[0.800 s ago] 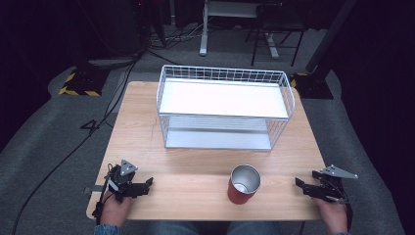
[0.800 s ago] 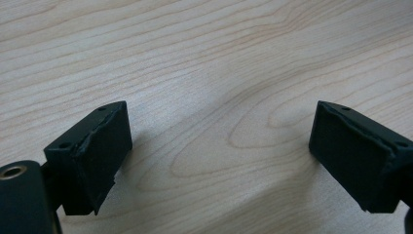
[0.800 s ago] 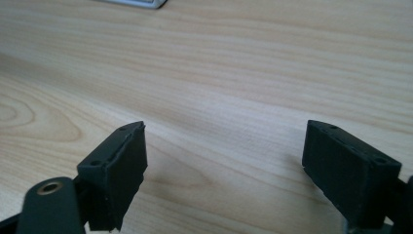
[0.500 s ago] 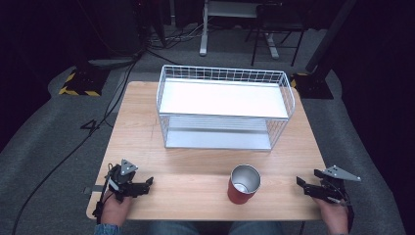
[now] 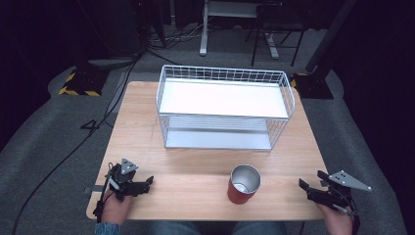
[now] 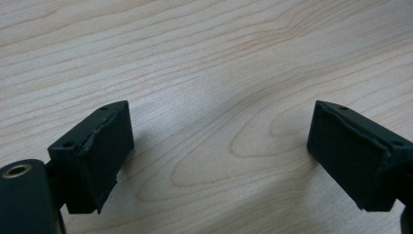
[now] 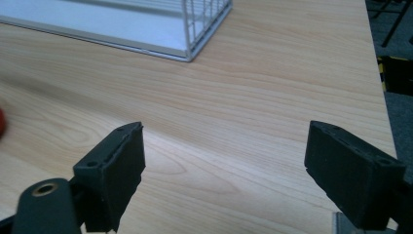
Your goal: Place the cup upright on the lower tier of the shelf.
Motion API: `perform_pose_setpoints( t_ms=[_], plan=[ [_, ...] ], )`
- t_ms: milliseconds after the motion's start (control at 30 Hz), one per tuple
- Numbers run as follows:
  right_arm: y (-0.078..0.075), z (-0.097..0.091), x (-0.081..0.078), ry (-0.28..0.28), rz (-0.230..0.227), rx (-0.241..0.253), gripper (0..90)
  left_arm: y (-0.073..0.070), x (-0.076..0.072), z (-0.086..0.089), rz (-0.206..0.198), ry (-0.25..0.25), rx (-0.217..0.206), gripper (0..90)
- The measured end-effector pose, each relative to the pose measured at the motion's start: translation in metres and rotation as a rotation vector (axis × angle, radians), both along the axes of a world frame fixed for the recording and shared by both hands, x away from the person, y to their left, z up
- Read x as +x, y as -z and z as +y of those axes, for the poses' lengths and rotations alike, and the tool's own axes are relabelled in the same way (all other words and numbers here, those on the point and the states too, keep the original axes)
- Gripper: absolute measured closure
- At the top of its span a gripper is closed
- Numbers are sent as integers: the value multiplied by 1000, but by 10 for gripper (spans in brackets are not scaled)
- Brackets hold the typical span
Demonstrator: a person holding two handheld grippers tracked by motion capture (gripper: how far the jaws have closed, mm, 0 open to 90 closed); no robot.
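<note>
the high view took in the whole table (image 5: pixel 147 127): a red cup (image 5: pixel 243 184) stood empty between the left gripper (image 5: pixel 147 183) and right gripper (image 5: pixel 304 188), near the bare wire rack (image 5: pixel 222 108). both gripper views showed jaws spread apart, gripping nothing.

Your table (image 5: pixel 195 186): pale wood-grain top, smooth, matt. Cup (image 5: pixel 243 183): glossy red outside, brushed bare-metal inside, at 6 o'clock from the rack. Rack (image 5: pixel 222 110): thin white-coated metal wire, smooth white shelf panels with a slight sheen. Your left gripper (image 6: pixel 221 156) and right gripper (image 7: pixel 224 168): matt black plastic jaws with rougher, rubbery pad edges.
</note>
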State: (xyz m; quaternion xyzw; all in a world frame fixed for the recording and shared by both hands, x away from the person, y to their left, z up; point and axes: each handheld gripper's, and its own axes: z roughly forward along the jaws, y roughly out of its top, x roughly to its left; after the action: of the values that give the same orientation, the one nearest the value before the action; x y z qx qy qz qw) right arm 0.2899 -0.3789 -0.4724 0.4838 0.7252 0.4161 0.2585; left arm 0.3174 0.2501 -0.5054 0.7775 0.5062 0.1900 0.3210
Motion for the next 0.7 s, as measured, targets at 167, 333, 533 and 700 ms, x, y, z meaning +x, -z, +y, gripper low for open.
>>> perform_pose_setpoints(
  t_ms=[167, 333, 533, 700],
  plan=[
    [-8, 10, -11, -28, -9, 4, 150, 0, 1, 0, 0, -9, 0, 122],
    [-15, 17, -23, -56, -27, 7, 149, 0, 1, 0, 0, -9, 1, 122],
    [-20, 22, -39, -63, -40, 35, 148, 0, 0, 0, -2, -8, 5, 123],
    [-22, 29, -47, -89, -52, 41, 148, 0, 0, 0, -3, -10, 4, 125]
  ],
)
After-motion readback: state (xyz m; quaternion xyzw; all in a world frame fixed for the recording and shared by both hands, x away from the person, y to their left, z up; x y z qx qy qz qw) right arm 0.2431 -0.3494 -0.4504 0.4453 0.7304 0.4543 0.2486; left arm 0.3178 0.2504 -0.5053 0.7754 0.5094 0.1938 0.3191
